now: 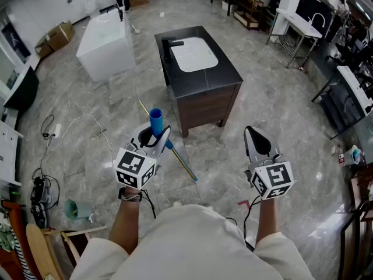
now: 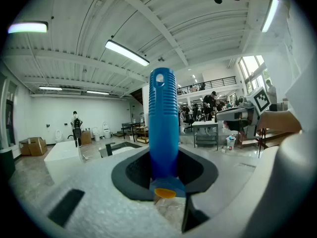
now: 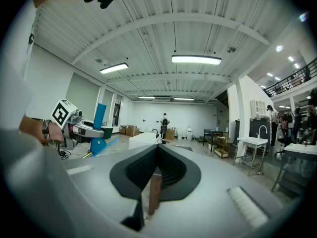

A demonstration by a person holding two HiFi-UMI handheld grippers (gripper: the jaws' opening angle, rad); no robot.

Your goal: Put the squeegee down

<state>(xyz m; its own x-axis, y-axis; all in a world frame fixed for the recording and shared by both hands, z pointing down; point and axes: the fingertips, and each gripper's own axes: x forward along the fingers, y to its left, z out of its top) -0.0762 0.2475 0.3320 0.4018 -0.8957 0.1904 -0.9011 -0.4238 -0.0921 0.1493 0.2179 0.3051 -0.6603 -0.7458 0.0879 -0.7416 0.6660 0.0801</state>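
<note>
While left gripper (image 1: 156, 137) clamps squeegee (image 1: 155, 119), handle upright, blade underneath, right gripper (image 1: 252, 134) closed, empty.

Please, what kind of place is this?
Probably a large workshop or showroom hall for bathroom fittings: a white bathtub, a dark vanity cabinet with a white basin, and a marble-look floor.

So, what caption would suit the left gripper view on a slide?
The left gripper grips a ribbed blue plastic squeegee handle that stands upright between its jaws.

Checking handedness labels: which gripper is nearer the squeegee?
Left. The left gripper is clamped on the squeegee; the right gripper is off to its side, apart from it, shut and empty.
</note>
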